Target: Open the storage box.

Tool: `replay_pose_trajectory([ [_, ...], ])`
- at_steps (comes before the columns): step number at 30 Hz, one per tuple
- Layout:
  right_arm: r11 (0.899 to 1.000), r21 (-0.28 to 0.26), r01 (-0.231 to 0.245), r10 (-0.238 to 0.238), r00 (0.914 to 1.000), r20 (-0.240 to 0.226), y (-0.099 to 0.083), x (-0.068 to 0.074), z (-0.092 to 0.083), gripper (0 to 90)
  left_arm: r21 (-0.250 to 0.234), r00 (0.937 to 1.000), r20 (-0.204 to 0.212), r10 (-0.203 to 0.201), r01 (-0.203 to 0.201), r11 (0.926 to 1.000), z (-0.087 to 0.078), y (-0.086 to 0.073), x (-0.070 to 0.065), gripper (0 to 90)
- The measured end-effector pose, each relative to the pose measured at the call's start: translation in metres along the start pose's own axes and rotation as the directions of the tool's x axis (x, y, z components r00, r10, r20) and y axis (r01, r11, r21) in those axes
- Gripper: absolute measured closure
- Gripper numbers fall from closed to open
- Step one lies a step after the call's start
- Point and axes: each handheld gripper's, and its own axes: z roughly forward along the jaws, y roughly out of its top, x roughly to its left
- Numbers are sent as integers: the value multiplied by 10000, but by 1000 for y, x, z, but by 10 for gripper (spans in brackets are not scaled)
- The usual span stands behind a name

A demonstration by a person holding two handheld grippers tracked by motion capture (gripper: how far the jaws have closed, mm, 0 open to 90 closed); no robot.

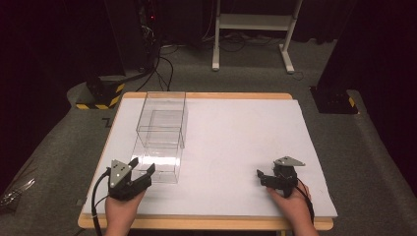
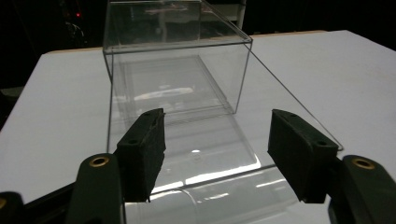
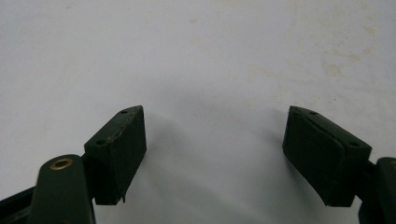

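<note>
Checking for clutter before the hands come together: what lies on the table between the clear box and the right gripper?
Nothing: in the high view the white table top is bare between the clear box and the right gripper.

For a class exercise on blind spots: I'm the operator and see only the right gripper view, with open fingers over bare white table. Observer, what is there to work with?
Observer: A clear box stands on the left half of the table, well away from your right gripper.
Operator: Where is the other gripper?
Observer: The left gripper is at the box's near end.
Operator: Does it grip the box?
Observer: I cannot tell. Its fingers stand apart, with clear plastic between them.
</note>
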Motion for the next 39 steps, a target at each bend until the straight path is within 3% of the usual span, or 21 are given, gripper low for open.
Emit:
replay_pose_trajectory([
  [5,10000,-5,11,-11,10000,-4,0,0,0,214,-54,9998,-161,-141,140,9999,3,6,21,347],
  [8,10000,-4,12,-12,10000,-5,0,0,0,214,-68,9987,-469,-187,184,9998,5,9,42,334],
  [9,10000,-4,12,-12,10000,-5,0,0,0,214,-68,9987,-469,-187,184,9998,5,9,42,334],
  [10,10000,-2,18,-18,10000,3,0,0,0,214,45,9971,-747,-172,175,9998,6,9,54,334],
  [11,10000,-5,38,-38,10000,5,0,0,0,214,45,9971,-747,-172,175,9998,6,9,54,334],
  [16,10000,-2,49,-49,10000,14,0,0,0,214,295,9915,-1175,-566,605,9977,9,5,90,334],
  [19,10000,0,48,-48,10000,15,0,0,0,214,367,9901,-1234,-663,713,9968,10,2,99,334],
  [23,10000,7,46,-46,10000,24,0,0,0,214,848,9894,-1299,-650,764,9935,18,-8,111,316],
  [29,10000,0,64,-64,10000,29,0,0,0,214,1546,9887,-1259,-813,1005,9828,31,-27,119,273],
  [33,10000,1,65,-65,10000,31,0,0,0,214,2097,9886,-1416,-506,799,9745,40,-38,119,259],
  [34,10000,-3,62,-62,10000,28,0,0,0,214,2369,9887,-1428,-466,799,9682,44,-44,119,257],
  [35,10000,-3,62,-62,10000,28,0,0,0,214,2369,9887,-1428,-466,799,9682,44,-44,119,257],
  [38,10000,-4,62,-62,10000,27,0,0,0,214,2776,9891,-1440,-294,688,9582,49,-51,119,261],
  [39,10000,1,67,-67,10000,34,0,0,0,214,3114,9891,-1466,-153,608,9483,51,-53,119,262],
])
